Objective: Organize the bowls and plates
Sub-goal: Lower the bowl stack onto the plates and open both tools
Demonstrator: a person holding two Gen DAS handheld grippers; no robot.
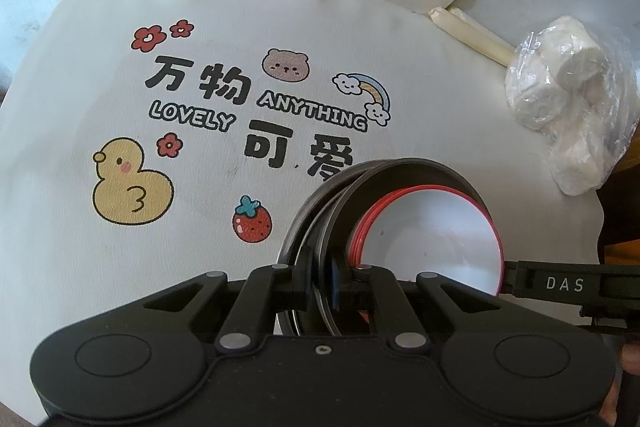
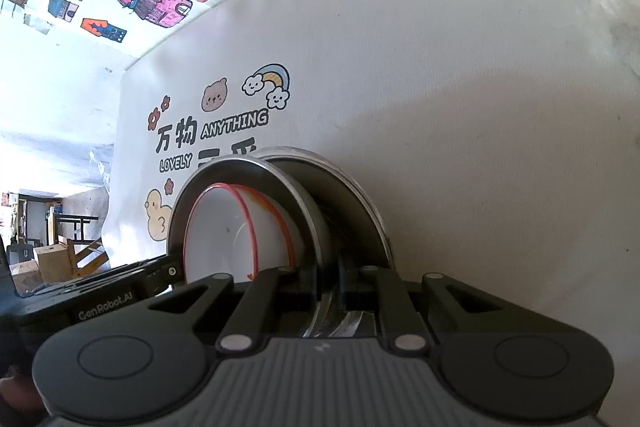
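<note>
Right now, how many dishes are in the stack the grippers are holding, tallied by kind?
Metal plates: 2
White bowls with red rims: at least 2, judging by the rims; any more are hidden
Total: at least 4 dishes, with the left gripper and the right gripper each clamped on a plate rim.

- The left gripper (image 1: 320, 287) is built of black plastic, with silver pivot pins on the linkage bars and round discs either side.
- The right gripper (image 2: 330, 283) has a ribbed grey centre panel.
- White "DAS" and "GenRobot.AI" lettering is printed on the side bodies.
</note>
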